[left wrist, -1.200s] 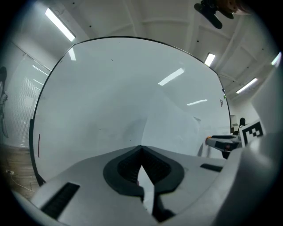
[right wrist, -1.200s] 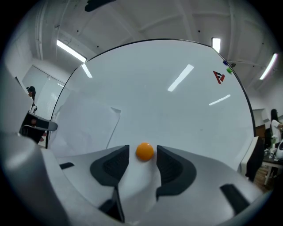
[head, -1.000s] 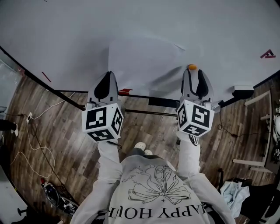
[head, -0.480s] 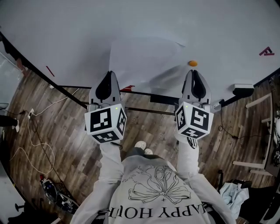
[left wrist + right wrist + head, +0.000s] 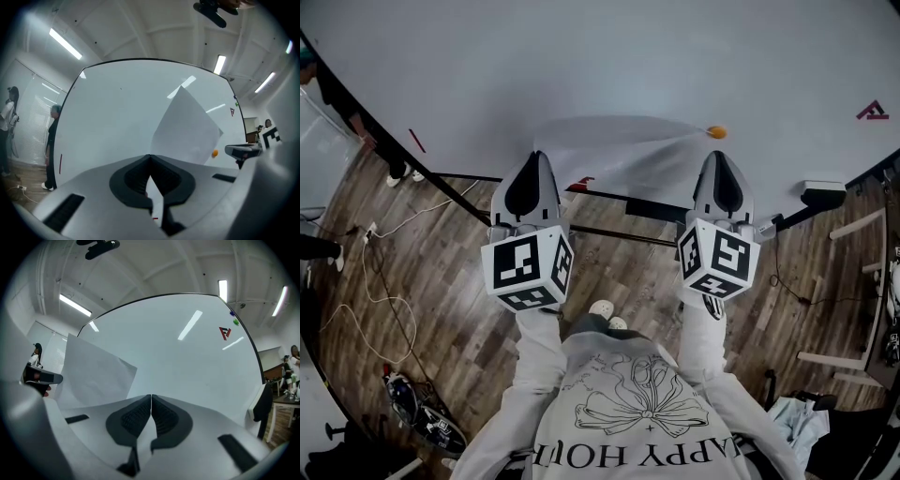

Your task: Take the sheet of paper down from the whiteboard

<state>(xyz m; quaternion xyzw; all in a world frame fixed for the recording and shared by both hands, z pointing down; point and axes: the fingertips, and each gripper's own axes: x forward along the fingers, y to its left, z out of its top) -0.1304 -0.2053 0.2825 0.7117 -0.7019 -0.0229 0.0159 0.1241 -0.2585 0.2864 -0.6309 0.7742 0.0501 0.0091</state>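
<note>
The left gripper and right gripper each pinch the white rectangular paper sheet with jaws closed, near the large white whiteboard's lower edge, beside a small round orange magnet.

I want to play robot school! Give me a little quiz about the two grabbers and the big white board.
1. True or false: the left gripper has its jaws wide open.
2. The small round dot on the whiteboard, just past the right gripper, is: A pink, B orange, C black.
3. Fill in: the left gripper is pinching the ____.
Key: 1 false, they are shut. 2 B. 3 sheet of paper.
</note>
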